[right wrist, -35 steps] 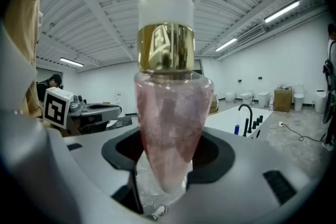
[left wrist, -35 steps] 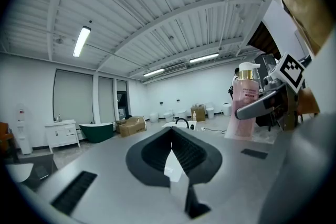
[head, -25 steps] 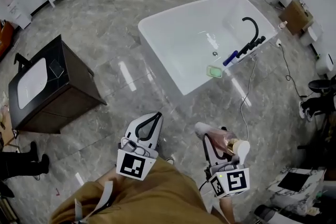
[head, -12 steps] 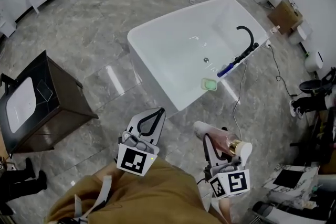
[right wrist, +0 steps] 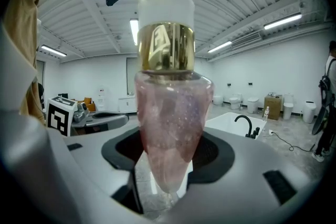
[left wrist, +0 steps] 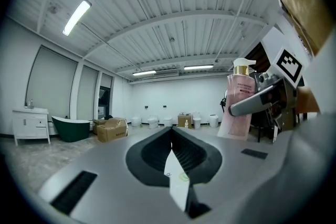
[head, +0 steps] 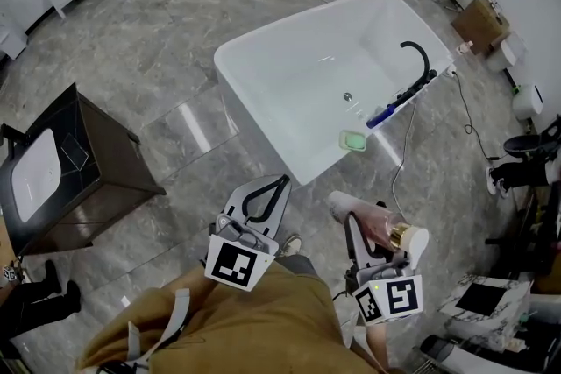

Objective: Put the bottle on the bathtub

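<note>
- Your right tool [head: 354,229] is clamped on the bottle [head: 382,229], its jaws standing wide on either side of the pink body. The left gripper view shows one jaw crossing the body about midway, below the gold collar.
- Your left tool [head: 279,183] has its jaws together with nothing between them.
- The bottle hangs over the floor, apart from the bathtub [head: 289,74], nearest the corner with the green soap dish [head: 353,139].
- I judge the bottle stiff and glossy, so it may slide between the pads. Keep your hold on the body, never on the white pump head, which could give or turn.
- The tinted liquid inside suggests moderate weight, and the pump makes it top-heavy. On a narrow, smooth rim it could tip, so set the base flat before you let go.
- The flat ledge by the black faucet [head: 419,57] looks the broadest landing spot.
- Writing: the gold collar bears a raised mark and the pink label carries small print. I cannot read either. The square markers on the tools are patterns, not words.
</note>
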Demonstrator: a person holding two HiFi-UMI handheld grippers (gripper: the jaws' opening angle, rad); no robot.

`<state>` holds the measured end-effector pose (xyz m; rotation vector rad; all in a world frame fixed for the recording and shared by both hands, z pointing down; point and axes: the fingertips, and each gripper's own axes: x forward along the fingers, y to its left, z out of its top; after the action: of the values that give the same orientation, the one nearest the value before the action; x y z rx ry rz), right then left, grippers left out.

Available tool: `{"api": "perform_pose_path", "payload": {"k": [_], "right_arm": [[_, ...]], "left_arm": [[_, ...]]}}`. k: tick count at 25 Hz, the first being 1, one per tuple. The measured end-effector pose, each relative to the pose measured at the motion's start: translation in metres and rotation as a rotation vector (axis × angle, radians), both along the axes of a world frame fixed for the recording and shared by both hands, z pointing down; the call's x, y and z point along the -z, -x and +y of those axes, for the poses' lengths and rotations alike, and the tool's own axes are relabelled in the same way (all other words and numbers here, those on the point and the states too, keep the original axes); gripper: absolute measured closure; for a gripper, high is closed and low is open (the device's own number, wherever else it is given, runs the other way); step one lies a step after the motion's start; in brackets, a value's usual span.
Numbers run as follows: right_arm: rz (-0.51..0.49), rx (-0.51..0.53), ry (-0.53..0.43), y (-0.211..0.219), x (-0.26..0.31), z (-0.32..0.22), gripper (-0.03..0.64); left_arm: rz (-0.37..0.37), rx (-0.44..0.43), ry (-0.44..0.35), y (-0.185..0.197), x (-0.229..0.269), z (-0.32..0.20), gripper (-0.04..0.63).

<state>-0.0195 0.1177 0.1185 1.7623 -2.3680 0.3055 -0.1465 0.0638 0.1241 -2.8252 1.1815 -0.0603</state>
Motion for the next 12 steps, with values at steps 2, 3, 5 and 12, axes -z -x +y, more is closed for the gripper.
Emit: {"api": "perform_pose_path", "payload": {"k": [2, 3, 5, 12], "right_arm": [[-0.003, 0.011, -0.004, -0.005, 0.001, -0.006, 0.371], [-0.006, 0.017, -0.005, -0.008, 0.002, -0.008, 0.371], [-0.005, 0.029, -0.002, -0.015, 0.001, -0.013, 0.371], [0.05, 0.03, 0.013, -0.042, -0.022, -0.038, 0.371]], "left_arm": [[-0.006, 0.015, 0.0, -0.003, 0.001, -0.004, 0.588], [-0.011, 0.025, 0.002, -0.005, 0.001, -0.006, 0.588], [-0.017, 0.045, 0.008, -0.007, 0.002, -0.009, 0.588], [-0.056, 0.067, 0.019, -0.024, -0.009, -0.018, 0.588]]}}
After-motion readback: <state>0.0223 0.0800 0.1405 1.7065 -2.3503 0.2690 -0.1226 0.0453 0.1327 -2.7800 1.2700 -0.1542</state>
